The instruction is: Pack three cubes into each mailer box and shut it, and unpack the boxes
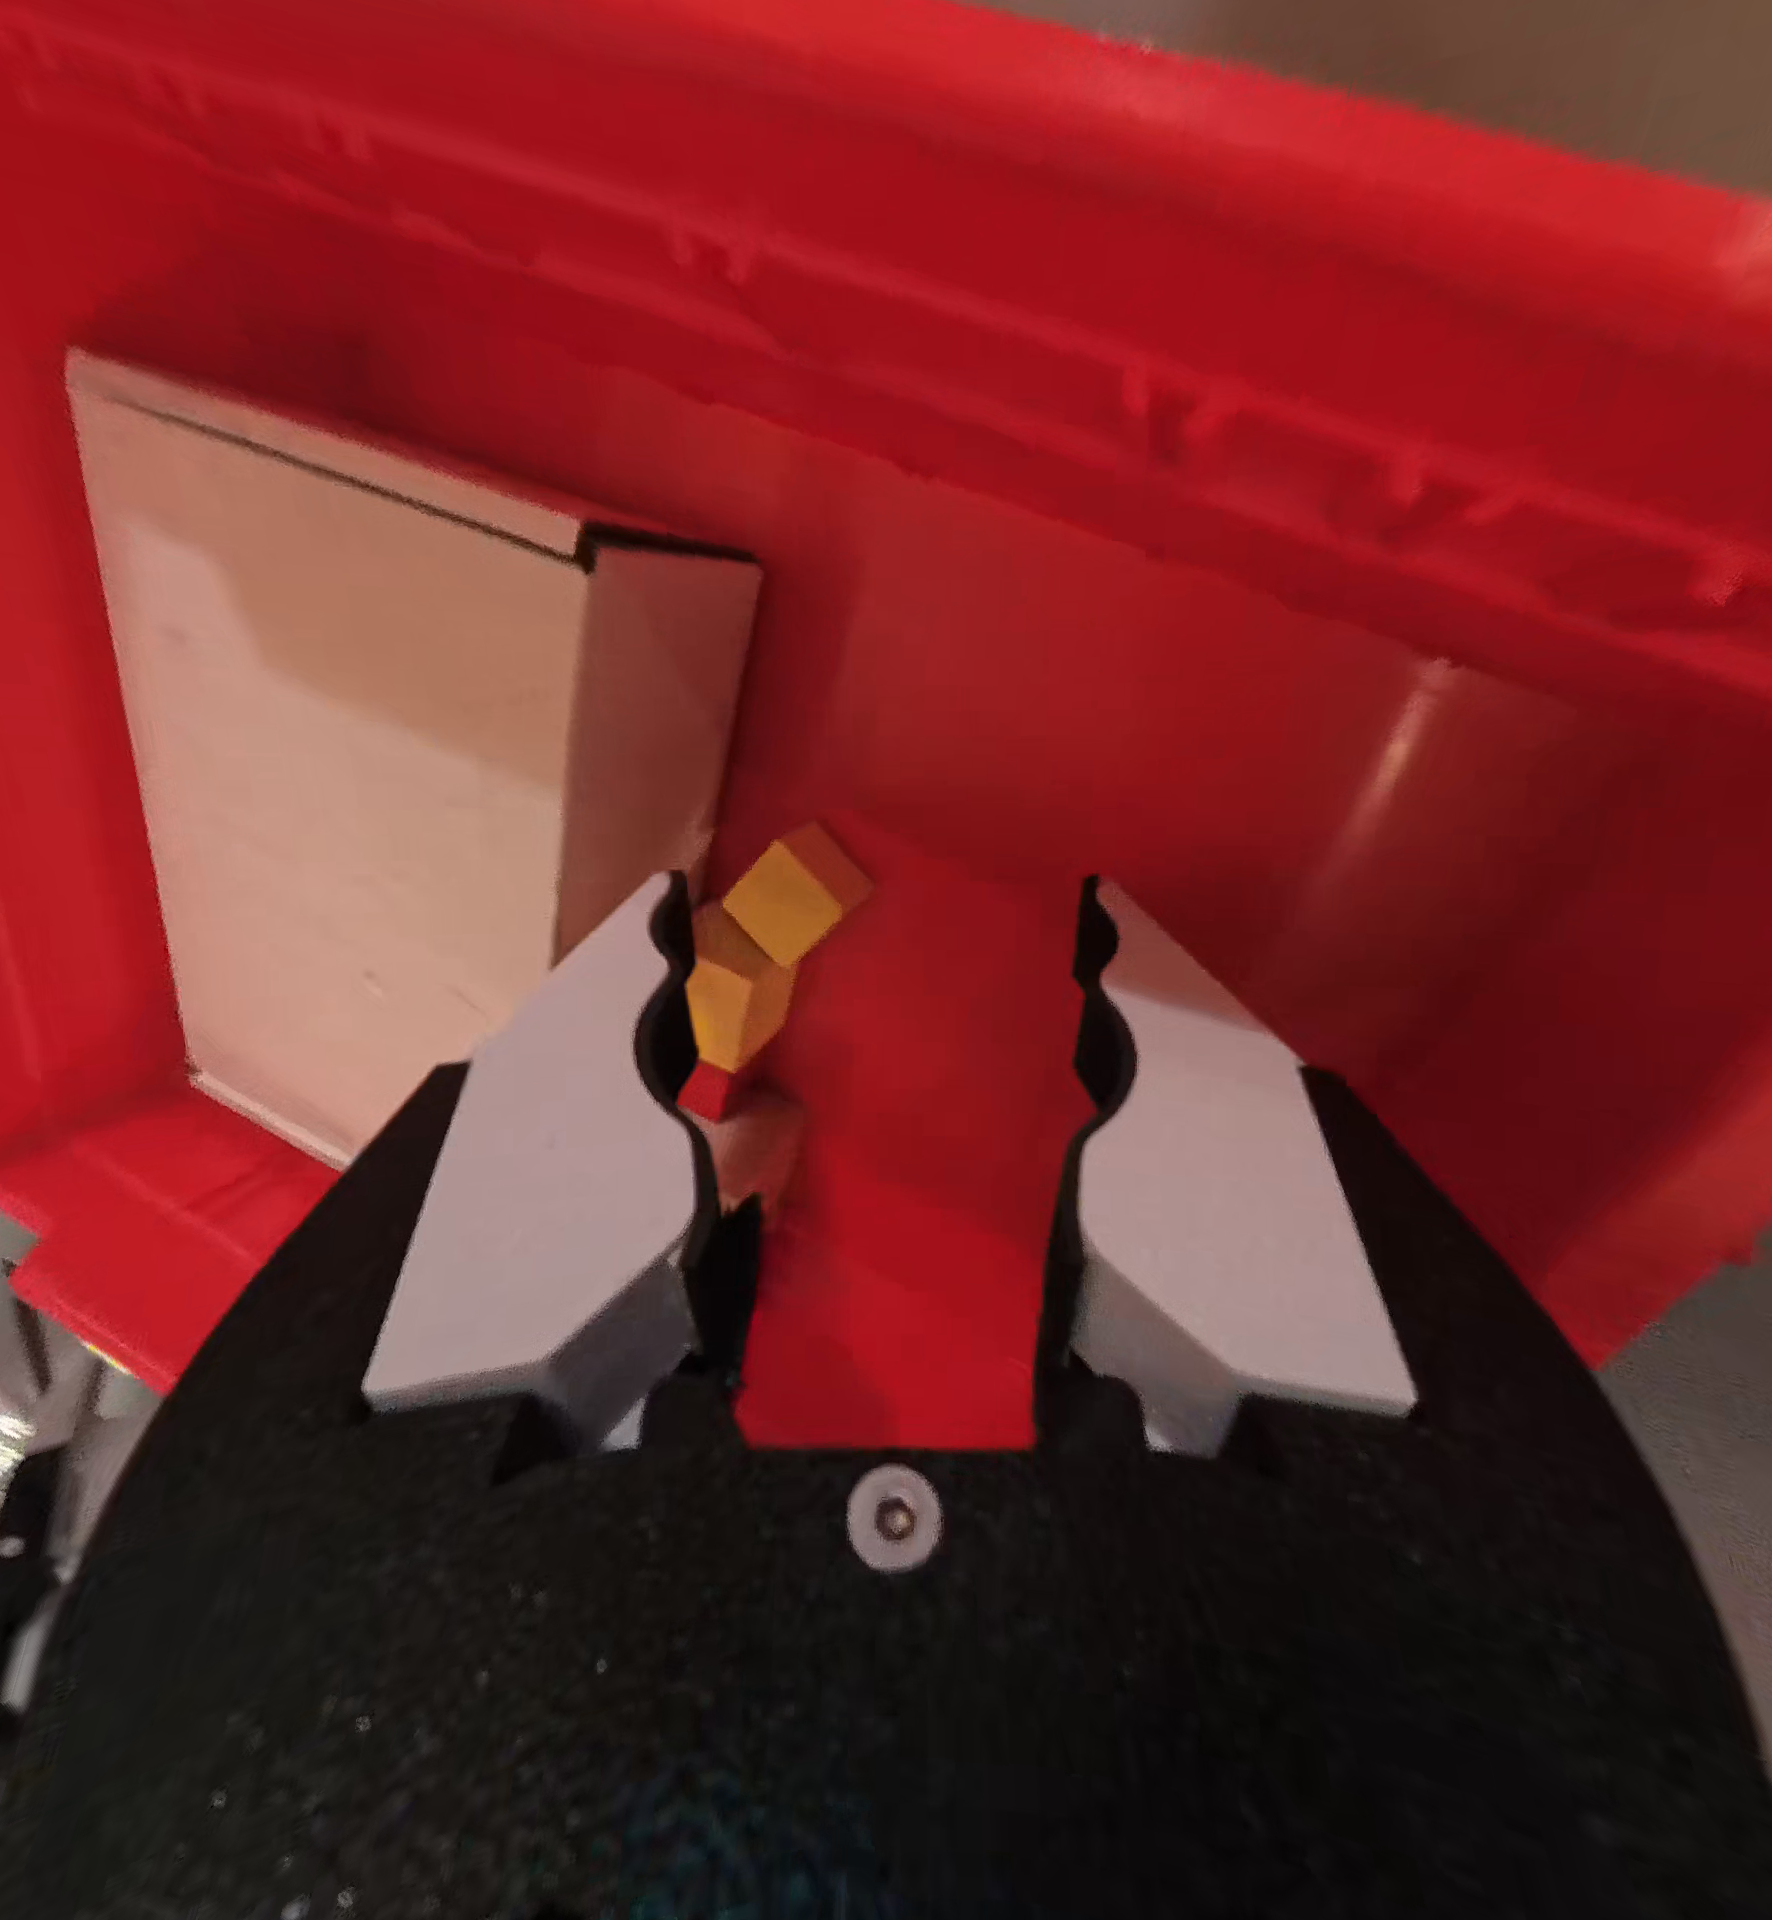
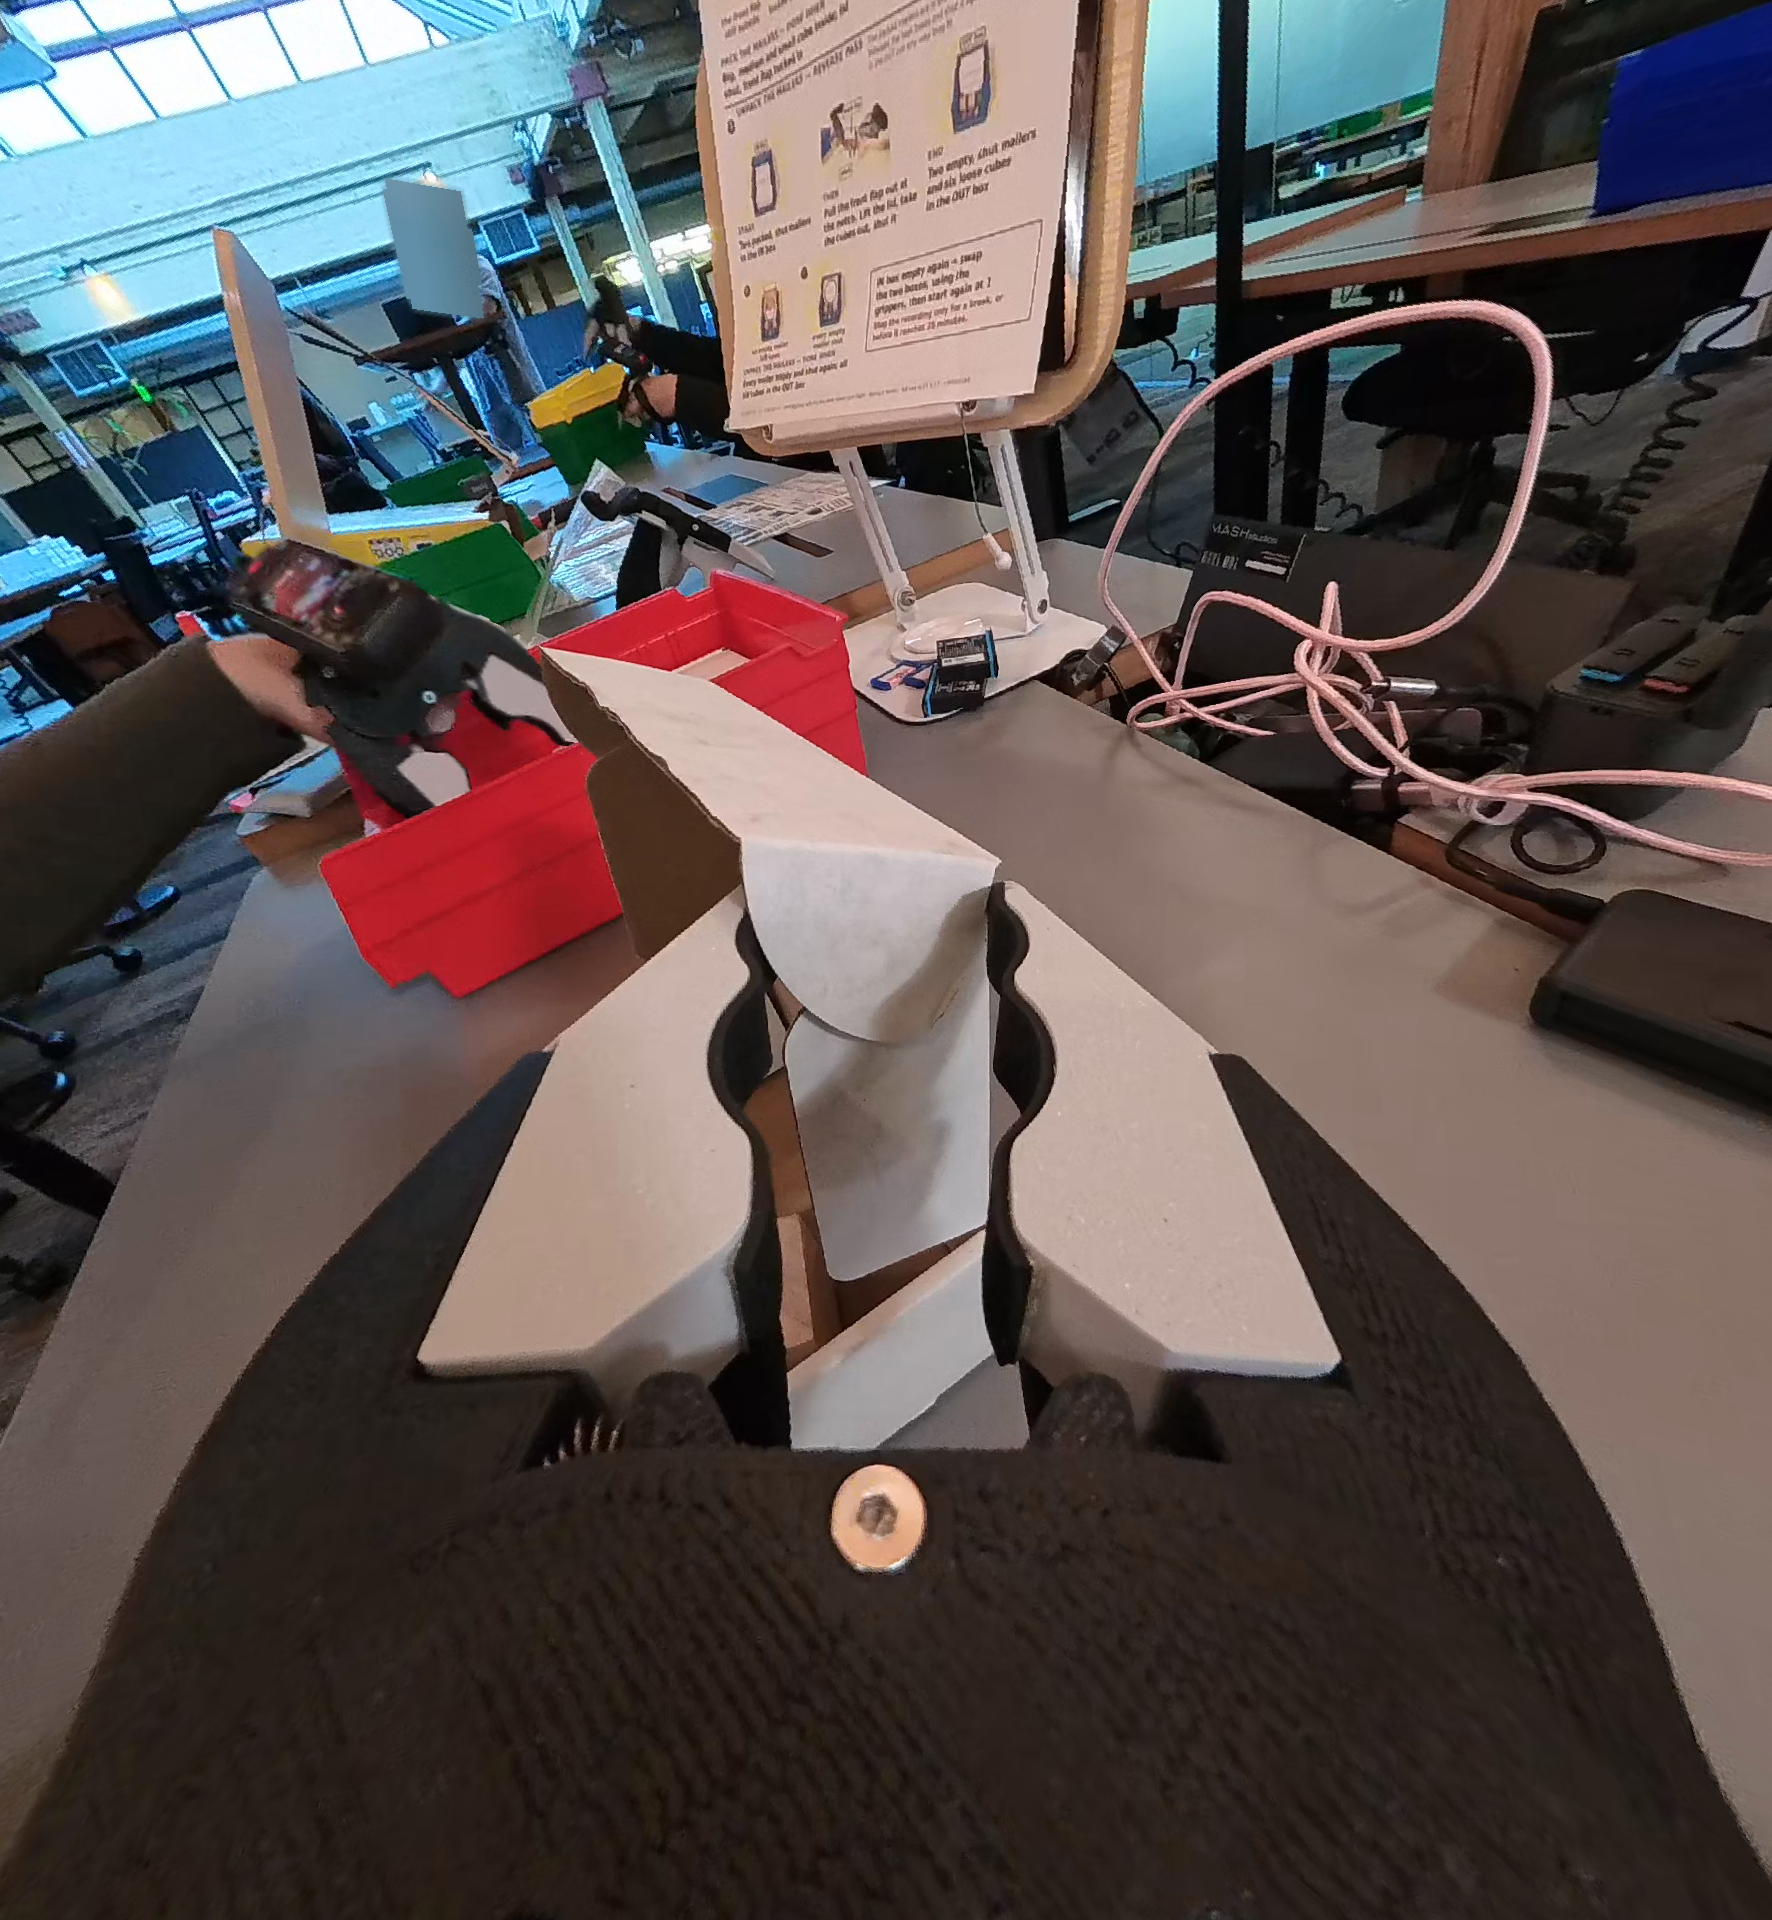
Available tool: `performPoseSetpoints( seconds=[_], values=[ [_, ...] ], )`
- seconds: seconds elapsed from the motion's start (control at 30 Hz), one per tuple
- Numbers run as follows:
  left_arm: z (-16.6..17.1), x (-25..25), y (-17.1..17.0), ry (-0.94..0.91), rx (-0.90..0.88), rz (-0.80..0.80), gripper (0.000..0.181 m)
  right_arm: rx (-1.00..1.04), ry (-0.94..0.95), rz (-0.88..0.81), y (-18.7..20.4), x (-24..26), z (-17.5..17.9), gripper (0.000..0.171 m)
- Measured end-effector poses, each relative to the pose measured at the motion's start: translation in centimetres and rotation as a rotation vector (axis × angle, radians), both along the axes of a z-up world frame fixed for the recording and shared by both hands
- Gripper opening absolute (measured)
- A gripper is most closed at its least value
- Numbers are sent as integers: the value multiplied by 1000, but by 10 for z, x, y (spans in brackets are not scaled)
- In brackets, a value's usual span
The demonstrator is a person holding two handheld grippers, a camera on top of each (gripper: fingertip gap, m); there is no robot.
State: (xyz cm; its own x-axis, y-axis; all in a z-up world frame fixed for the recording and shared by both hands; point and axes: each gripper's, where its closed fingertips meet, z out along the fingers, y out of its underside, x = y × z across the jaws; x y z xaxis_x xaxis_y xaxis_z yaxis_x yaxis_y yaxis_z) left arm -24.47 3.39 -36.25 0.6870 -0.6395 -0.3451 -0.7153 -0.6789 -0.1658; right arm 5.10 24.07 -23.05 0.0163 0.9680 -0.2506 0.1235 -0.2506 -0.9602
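Observation:
In the left wrist view my left gripper (image 1: 882,904) is open inside the red bin (image 1: 965,312). A shut cardboard mailer (image 1: 362,748) lies in the bin at left. By my left finger lie two yellow cubes (image 1: 799,894) (image 1: 731,1013), a small red cube (image 1: 707,1093) and a plain wooden cube (image 1: 757,1153). In the right wrist view my right gripper (image 2: 871,914) is shut on the white lid flap (image 2: 882,1122) of an open mailer (image 2: 757,769) on the table. The left gripper (image 2: 482,743) shows above the red bin (image 2: 487,883).
The grey table (image 2: 1277,1039) carries a sheet on a white stand (image 2: 892,208), a pink cable (image 2: 1381,675), a black case (image 2: 1692,997) and a dark box (image 2: 1266,613). Green and yellow bins (image 2: 581,416) stand farther back. A sleeved arm (image 2: 51,790) reaches in from the left.

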Motion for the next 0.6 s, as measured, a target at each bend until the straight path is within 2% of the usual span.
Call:
performPoseSetpoints(
  seconds=[0.2, 0.47, 0.6],
  values=[
    [-10, -12, 6, 93, -109, -64, 58, -3, -2, -6, 1, 0, 0, 39],
    [-15, -23, 1, 133, -191, 2, 21, -6, -4, -8, 1, 0, -1, 39],
    [-1, -17, -4, 135, -169, 25, 20, -9, 1, -3, 1, 1, 0, 39]
  ],
)
